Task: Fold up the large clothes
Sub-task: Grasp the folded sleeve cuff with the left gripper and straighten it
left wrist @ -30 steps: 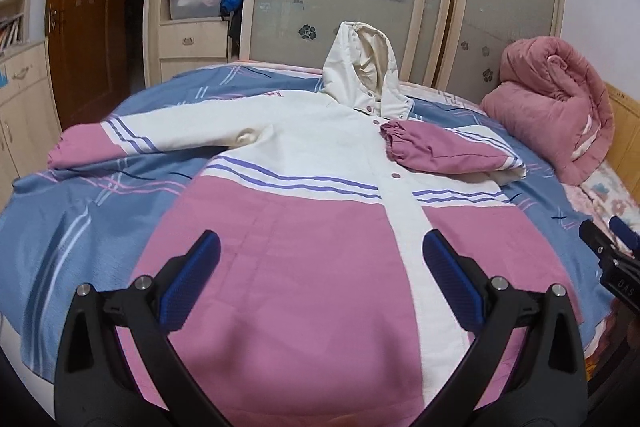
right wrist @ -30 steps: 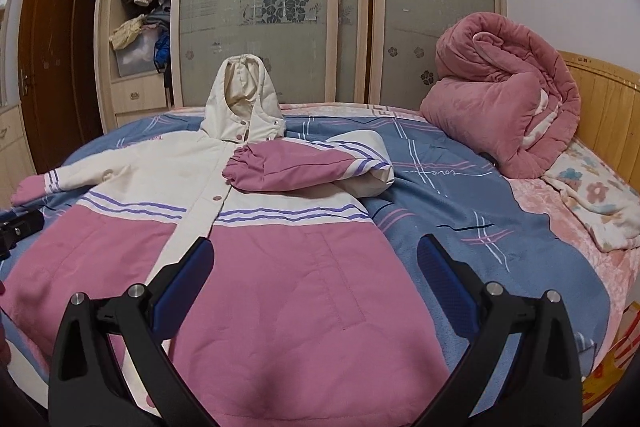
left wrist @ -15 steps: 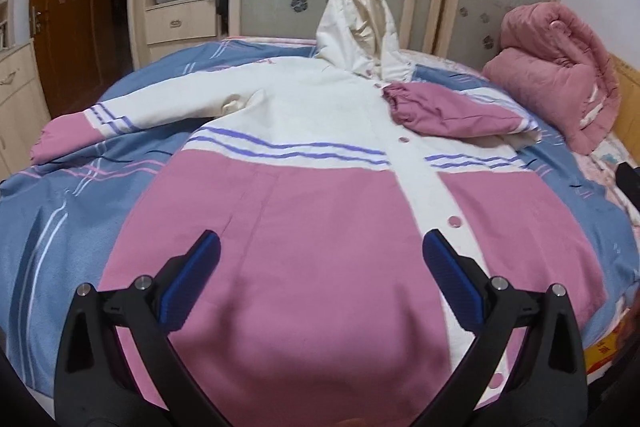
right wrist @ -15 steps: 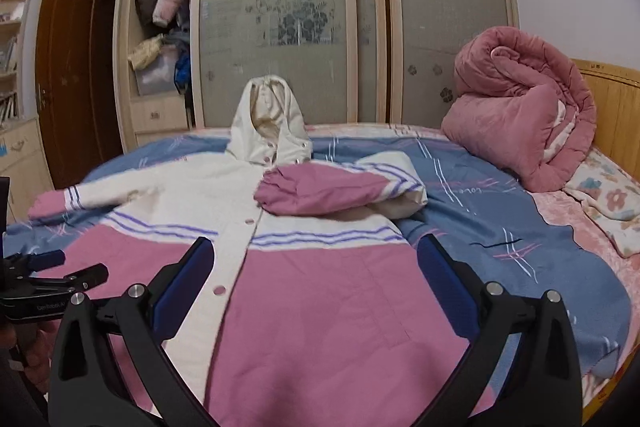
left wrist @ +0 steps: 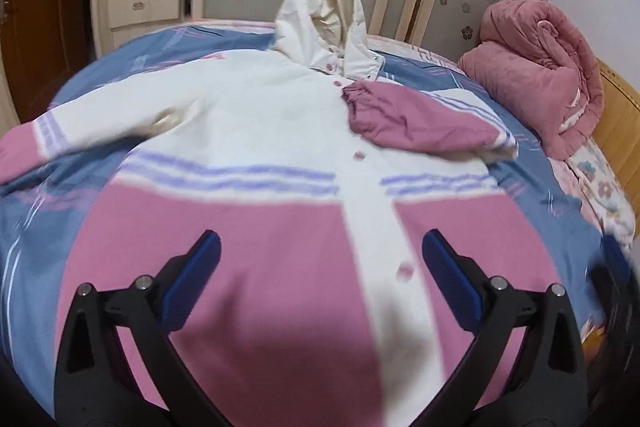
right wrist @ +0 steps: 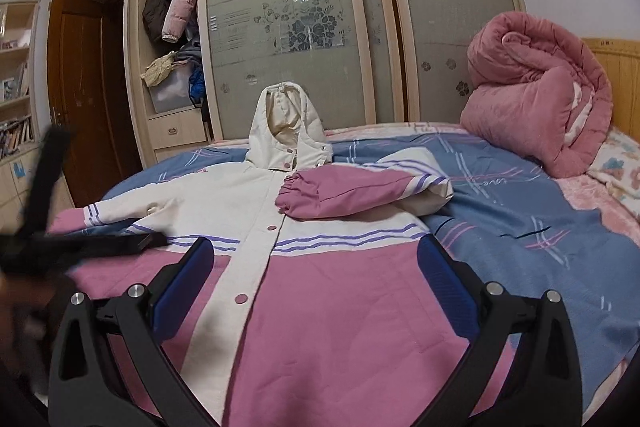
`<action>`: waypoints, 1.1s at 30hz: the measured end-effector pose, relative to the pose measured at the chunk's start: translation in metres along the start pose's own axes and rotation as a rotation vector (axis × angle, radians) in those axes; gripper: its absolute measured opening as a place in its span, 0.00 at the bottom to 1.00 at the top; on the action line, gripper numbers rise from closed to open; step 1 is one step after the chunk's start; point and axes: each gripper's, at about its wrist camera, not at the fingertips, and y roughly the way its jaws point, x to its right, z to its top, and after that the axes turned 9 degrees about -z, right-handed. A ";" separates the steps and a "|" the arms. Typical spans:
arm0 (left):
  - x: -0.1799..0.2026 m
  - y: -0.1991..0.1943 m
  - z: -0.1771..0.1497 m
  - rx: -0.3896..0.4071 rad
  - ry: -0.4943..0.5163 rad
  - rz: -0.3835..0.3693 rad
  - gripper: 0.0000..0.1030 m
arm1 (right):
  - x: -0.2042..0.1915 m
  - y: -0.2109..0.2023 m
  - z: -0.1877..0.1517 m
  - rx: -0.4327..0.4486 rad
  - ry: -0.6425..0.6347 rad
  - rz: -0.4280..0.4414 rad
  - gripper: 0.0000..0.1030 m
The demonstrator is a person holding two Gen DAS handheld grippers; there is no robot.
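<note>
Jacket (left wrist: 256,211) lies face up, buttoned, spread on the bed (right wrist: 520,227), hood (right wrist: 286,123) toward the wardrobe (right wrist: 304,27). One sleeve (right wrist: 352,191) is folded across the chest; other sleeve (left wrist: 72,135) is out flat, body and hood unfolded, so I'd call it early. Left tongs (left wrist: 320,267) and right tongs (right wrist: 316,271) both wide, empty, above the hem. Blue striped bedsheet, rolled pink quilt (right wrist: 536,87) by the headboard, wooden door (right wrist: 80,87) at left.

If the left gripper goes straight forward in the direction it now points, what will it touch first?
Most likely the coat. The left gripper is open and holds nothing, and it points down at the pink lower front, left of the button strip. Nothing shows between its fingers and the cloth, though the depth is hard to judge.
</note>
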 end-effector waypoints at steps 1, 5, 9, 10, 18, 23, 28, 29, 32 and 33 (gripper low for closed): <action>0.003 0.009 0.011 -0.010 0.005 -0.005 0.98 | -0.001 0.002 0.000 -0.007 0.004 0.010 0.99; 0.016 0.080 0.069 -0.103 0.015 -0.037 0.98 | -0.005 0.005 0.000 -0.012 0.003 0.033 0.99; 0.022 0.148 0.114 -0.134 0.066 0.045 0.98 | -0.010 0.016 -0.002 -0.029 0.001 0.048 0.99; 0.022 0.159 0.121 -0.142 0.065 0.053 0.98 | -0.012 0.019 -0.002 -0.034 0.002 0.051 0.99; 0.016 0.254 0.145 -0.231 0.040 0.150 0.97 | -0.016 0.031 0.002 -0.046 0.021 0.095 0.99; 0.020 0.276 0.145 -0.244 0.018 0.093 0.61 | -0.014 0.042 0.003 -0.059 0.032 0.097 0.99; 0.037 0.276 0.154 -0.227 0.066 0.080 0.22 | -0.013 0.051 0.002 -0.085 0.061 0.097 0.99; 0.040 0.272 0.158 -0.214 0.075 0.092 0.16 | -0.015 0.052 0.001 -0.088 0.057 0.097 0.99; 0.044 0.244 0.178 -0.114 0.120 0.152 0.11 | -0.020 0.054 -0.003 -0.093 0.041 0.099 0.99; 0.048 0.236 0.184 -0.084 0.159 0.179 0.11 | -0.022 0.055 -0.004 -0.096 0.035 0.099 0.99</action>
